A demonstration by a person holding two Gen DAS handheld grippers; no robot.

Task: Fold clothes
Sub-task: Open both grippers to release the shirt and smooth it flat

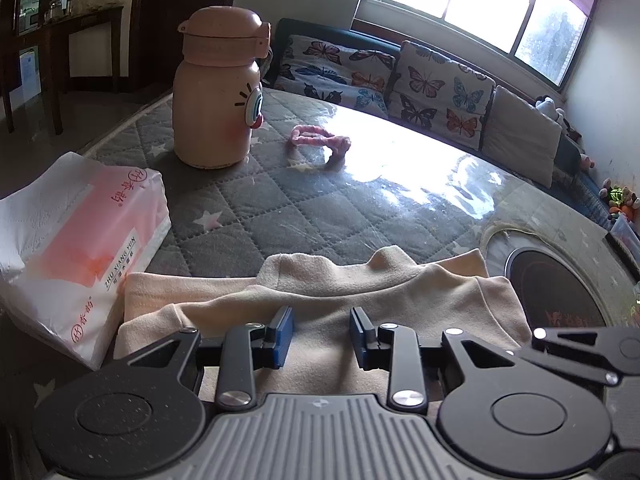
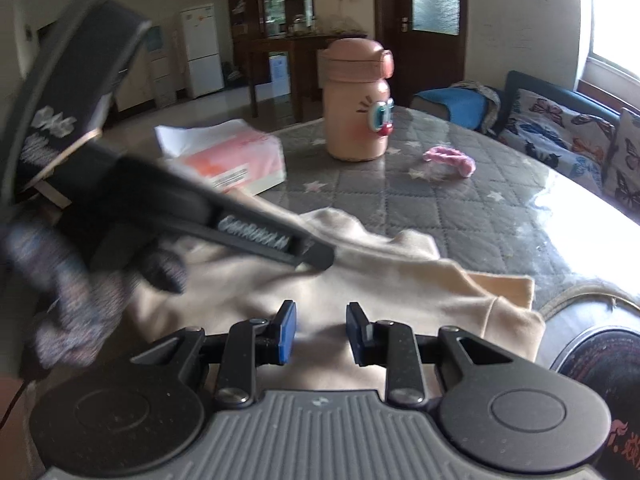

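Note:
A beige garment (image 1: 320, 300) lies folded in layers on the quilted grey table, also seen in the right wrist view (image 2: 360, 280). My left gripper (image 1: 322, 332) hovers just over its near part, jaws open with nothing between them. It shows in the right wrist view (image 2: 312, 258) as a blurred black arm reaching over the cloth from the left. My right gripper (image 2: 322, 330) is open and empty above the garment's near edge; part of it (image 1: 580, 348) shows at the right of the left wrist view.
A pink bottle (image 1: 218, 92) stands at the back left, a tissue pack (image 1: 76, 248) beside the garment's left, a pink hair band (image 1: 320, 140) mid-table. A round black hob (image 1: 556, 292) is set in the table at right. A cushioned sofa (image 1: 440, 96) lines the far edge.

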